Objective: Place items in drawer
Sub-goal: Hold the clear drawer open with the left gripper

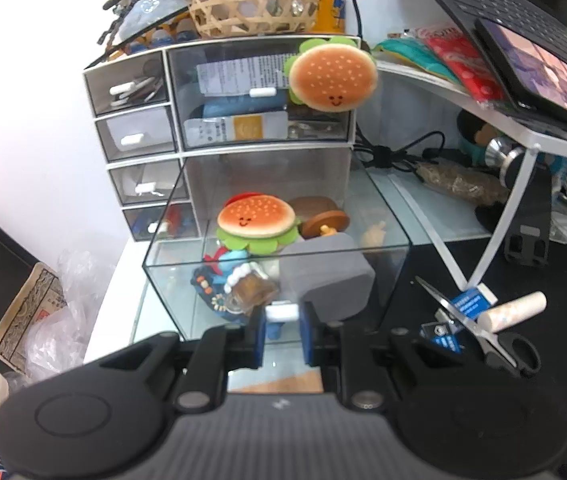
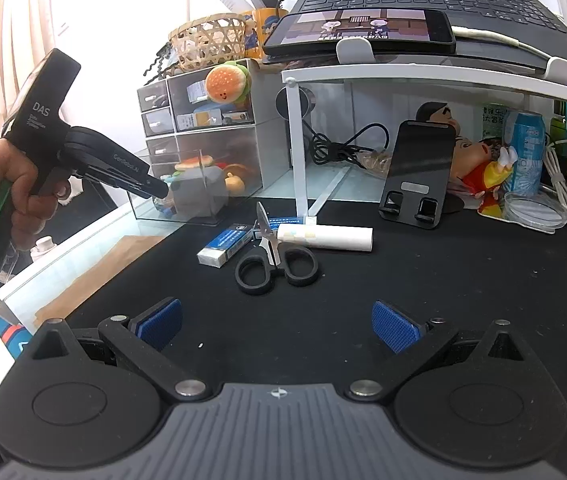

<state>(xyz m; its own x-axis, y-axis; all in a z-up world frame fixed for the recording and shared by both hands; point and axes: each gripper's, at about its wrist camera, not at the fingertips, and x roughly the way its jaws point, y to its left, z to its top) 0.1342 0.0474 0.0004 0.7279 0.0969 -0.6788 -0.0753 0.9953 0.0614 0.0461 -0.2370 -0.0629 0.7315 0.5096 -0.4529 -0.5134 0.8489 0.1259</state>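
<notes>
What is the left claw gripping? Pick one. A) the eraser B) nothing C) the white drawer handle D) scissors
C: the left claw is shut on the white handle of the pulled-out clear drawer, while the scissors and eraser lie on the mat.

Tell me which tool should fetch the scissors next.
Right. The right tool is open and faces the scissors on the black mat, while the left tool is shut on the drawer handle, holding the clear drawer open.
</notes>
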